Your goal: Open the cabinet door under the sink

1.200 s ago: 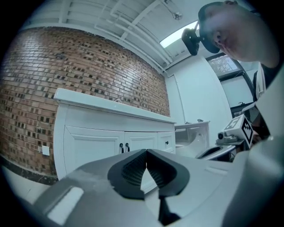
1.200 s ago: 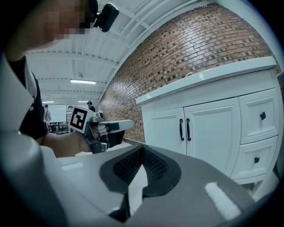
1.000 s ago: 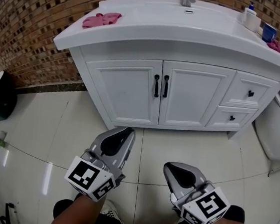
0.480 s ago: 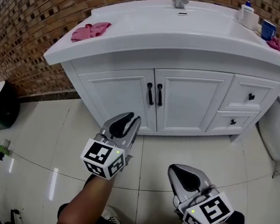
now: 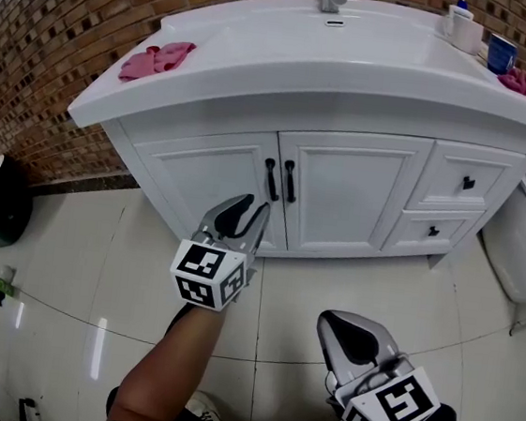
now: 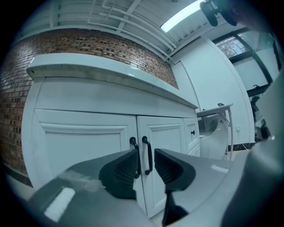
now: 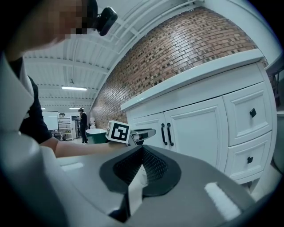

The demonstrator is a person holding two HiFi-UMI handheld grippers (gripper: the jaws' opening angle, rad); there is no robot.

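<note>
Cabinet door [image 5: 350, 194] under the sink [image 5: 357, 50] is shut, its black bar handle [image 6: 148, 156] upright just beside the twin handle [image 5: 270, 179] of the neighbouring door [image 5: 211, 188]. The left gripper [image 5: 252, 209] points level at this pair, near the cabinet front but not touching it. Its jaws have just been opening and stand wide, with nothing between the pads; the handle only shows through the gap, farther off. The right gripper [image 5: 355, 330] hangs lower and well back, jaws pressed together on nothing. To do this step well, I judge the left gripper should go straight in so that one jaw slips between the two close-set handles and only one bar is taken. It should close on the bar's middle, then pull along the door's swing rather than straight back, so the pads do not slide off
</note>
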